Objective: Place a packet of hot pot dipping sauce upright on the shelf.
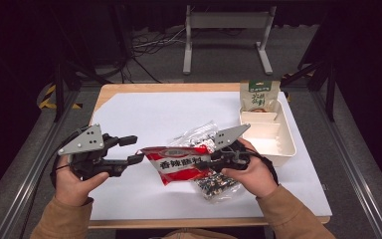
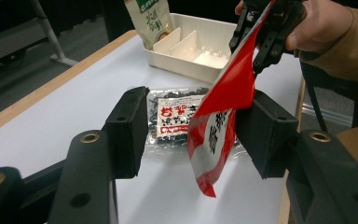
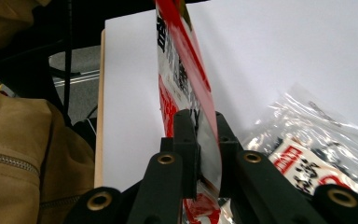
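nearby, clear packet (image 1: pixel 206 159); divided tray (image 1: pixel 283 147)

- The snack packet (image 1: pixel 181 163) is held up near the front middle of the worktop (image 1: pixel 144 112), between the two hand-held grippers.
- The left hand-held gripper (image 1: pixel 132 149) is at the left end of the snack packet; the right hand-held gripper (image 1: pixel 214 160) is at its right end.
- The clear bag (image 1: pixel 206 181) lies flat on the worktop, under and behind the snack packet, and extends to its right.
- The divided tray (image 1: pixel 284 144) stands at the right edge of the worktop, behind the right hand-held gripper.
- A pouch (image 1: pixel 259 95) stands upright in the far compartment of the divided tray.
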`<state>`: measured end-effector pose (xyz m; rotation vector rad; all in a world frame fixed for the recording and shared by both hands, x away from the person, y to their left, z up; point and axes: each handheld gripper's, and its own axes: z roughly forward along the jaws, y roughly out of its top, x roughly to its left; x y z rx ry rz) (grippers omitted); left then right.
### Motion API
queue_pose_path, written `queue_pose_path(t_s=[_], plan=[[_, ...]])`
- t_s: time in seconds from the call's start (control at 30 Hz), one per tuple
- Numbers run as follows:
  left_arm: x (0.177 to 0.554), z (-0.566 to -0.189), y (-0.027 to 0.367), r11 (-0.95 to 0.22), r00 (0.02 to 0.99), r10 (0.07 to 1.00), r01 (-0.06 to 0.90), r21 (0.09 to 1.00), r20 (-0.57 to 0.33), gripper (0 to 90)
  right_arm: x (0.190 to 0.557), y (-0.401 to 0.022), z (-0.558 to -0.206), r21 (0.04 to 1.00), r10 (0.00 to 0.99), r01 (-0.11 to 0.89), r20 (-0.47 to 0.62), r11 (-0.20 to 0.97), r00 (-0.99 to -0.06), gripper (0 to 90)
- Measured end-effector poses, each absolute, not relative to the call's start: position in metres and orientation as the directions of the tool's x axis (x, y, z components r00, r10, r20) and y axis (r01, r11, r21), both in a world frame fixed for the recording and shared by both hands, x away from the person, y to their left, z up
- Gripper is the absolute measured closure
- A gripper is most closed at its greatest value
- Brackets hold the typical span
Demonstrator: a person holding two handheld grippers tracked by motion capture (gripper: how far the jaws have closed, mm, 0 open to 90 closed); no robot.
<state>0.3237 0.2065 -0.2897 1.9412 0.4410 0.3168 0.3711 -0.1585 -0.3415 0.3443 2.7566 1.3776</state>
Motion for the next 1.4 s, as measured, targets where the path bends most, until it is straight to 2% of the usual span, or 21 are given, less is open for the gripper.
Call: queue_pose_path(t_s=[0.23,0.8,0.93,1.4], plan=[[0.329,-0.297,0.212,-0.331,0.888,0.46,0.174,0.927,-0.002,41.9,0.376,-0.179,-0.331,0.802,0.262,0.197,0.053,0.564,-0.964,84.4],[0.34,-0.309,0.218,-0.352,0.86,0.51,0.222,0.909,-0.013,36.8,0.388,-0.223,-0.303,0.814,0.354,0.217,0.015,0.538,-0.935,84.4],[0.343,-0.312,0.219,-0.362,0.851,0.524,0.245,0.9,-0.021,32.3,0.393,-0.235,-0.296,0.82,0.382,0.223,0.006,0.527,-0.924,84.3],[0.352,-0.322,0.225,-0.357,0.819,0.572,0.299,0.885,-0.045,30.5,0.409,-0.271,-0.283,0.838,0.47,0.241,-0.021,0.49,-0.883,84.3]])
